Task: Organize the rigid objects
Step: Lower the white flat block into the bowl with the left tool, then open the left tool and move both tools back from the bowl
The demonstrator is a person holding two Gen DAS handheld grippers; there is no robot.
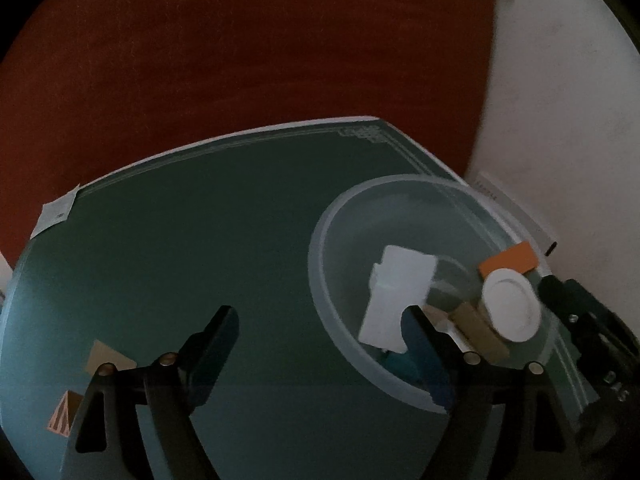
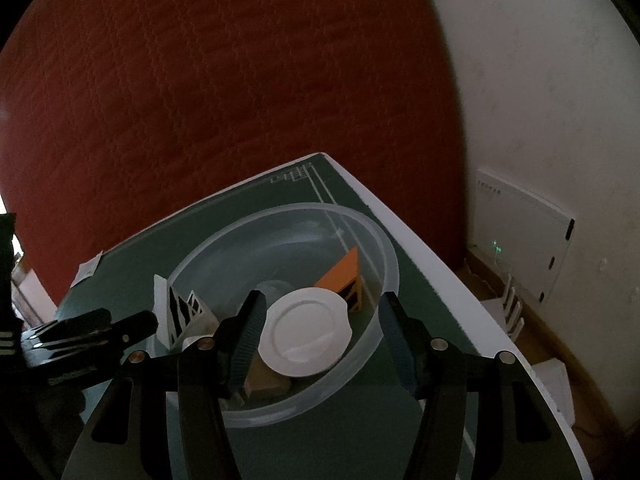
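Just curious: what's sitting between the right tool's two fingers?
In the right wrist view, the white round lid lies between the open fingers, inside the clear bowl.

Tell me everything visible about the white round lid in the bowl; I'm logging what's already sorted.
The white lid is a round disc that looks like plastic, with a raised ring on its face and a small tab at one edge. It sits tilted inside the clear bowl, propped on a brown block and overlapping an orange box. The right gripper is open around it, not touching.
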